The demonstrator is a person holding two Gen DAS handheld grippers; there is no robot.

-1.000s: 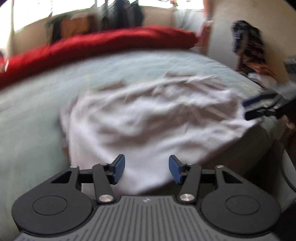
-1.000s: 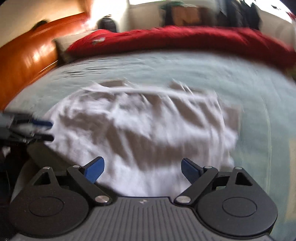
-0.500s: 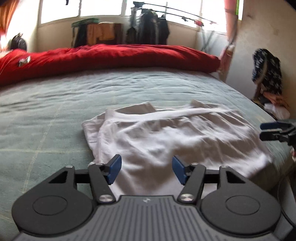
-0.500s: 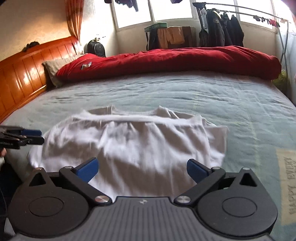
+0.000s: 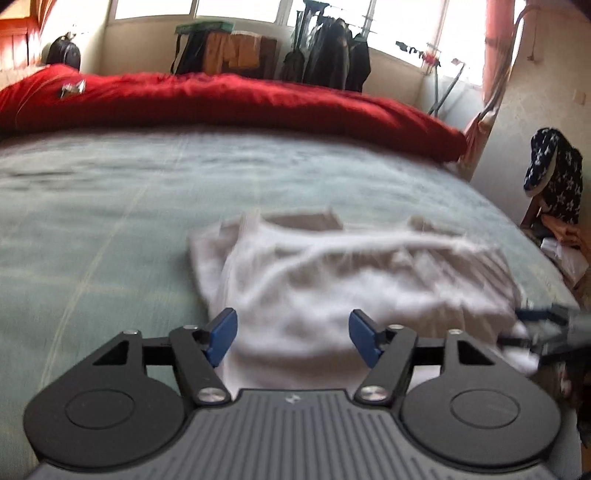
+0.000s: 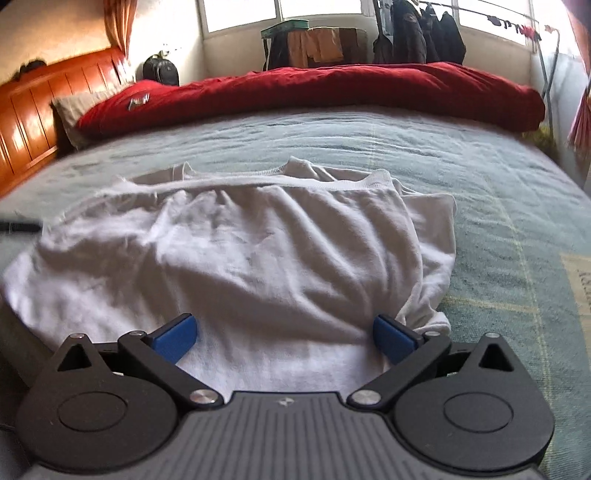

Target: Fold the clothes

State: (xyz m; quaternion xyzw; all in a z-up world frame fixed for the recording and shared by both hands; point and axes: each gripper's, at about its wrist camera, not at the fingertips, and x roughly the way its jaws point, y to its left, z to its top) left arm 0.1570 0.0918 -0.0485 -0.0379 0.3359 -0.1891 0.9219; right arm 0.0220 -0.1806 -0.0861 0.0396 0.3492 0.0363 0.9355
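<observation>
A white shirt [image 5: 351, 280] [image 6: 258, 258] lies crumpled on the grey-green bed cover, its collar towards the far side. My left gripper [image 5: 293, 338] hovers over the shirt's near left part. Its jaws are opening, and the blue pads press on no cloth. My right gripper [image 6: 286, 338] stands wide open above the shirt's near hem, gripping nothing. The right gripper [image 5: 535, 325] also shows in the left wrist view at the shirt's right corner. The left gripper's tip [image 6: 18, 226] pokes in at the left edge of the right wrist view.
A red duvet [image 6: 332, 88] lies bunched along the bed's far side, with a pillow [image 6: 70, 110] and a wooden headboard [image 6: 26, 122] at the left. A clothes rack [image 6: 417, 33] stands by the windows. At the right wall a star-patterned garment [image 5: 554, 173] hangs over a chair.
Both grippers' jaws have spread wider. The left gripper has shifted towards the shirt's left side. The right gripper has sunk closer to the near hem. The shirt lies still.
</observation>
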